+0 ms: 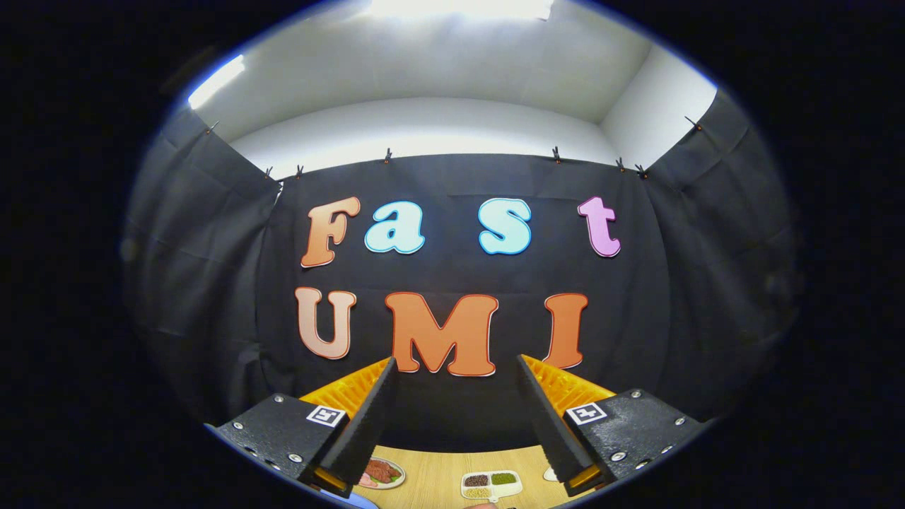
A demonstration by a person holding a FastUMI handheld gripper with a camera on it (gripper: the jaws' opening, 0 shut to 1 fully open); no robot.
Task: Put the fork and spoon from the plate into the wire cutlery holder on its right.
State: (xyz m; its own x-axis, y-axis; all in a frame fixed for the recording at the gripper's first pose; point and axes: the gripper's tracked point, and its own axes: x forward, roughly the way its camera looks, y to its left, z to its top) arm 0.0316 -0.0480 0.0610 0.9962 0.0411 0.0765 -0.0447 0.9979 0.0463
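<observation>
Spread wide and holding nothing, the gripper (456, 410) points at the black cloth wall (452, 396), while low in the frame the pale wooden table (438, 484) carries a food-printed plate (382, 472) and a white divided tray (491, 485); fork, spoon and holder cannot be made out.

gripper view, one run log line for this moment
tongs: open, empty, raised | facing: booth wall | below: wooden table, food dishes | fork, spoon: ungrasped

Your booth is lit by bright ceiling lights (459, 7) that blow out to white glare; the cloth wall (452, 184) stays dim, and fisheye distortion bends its edges.
</observation>
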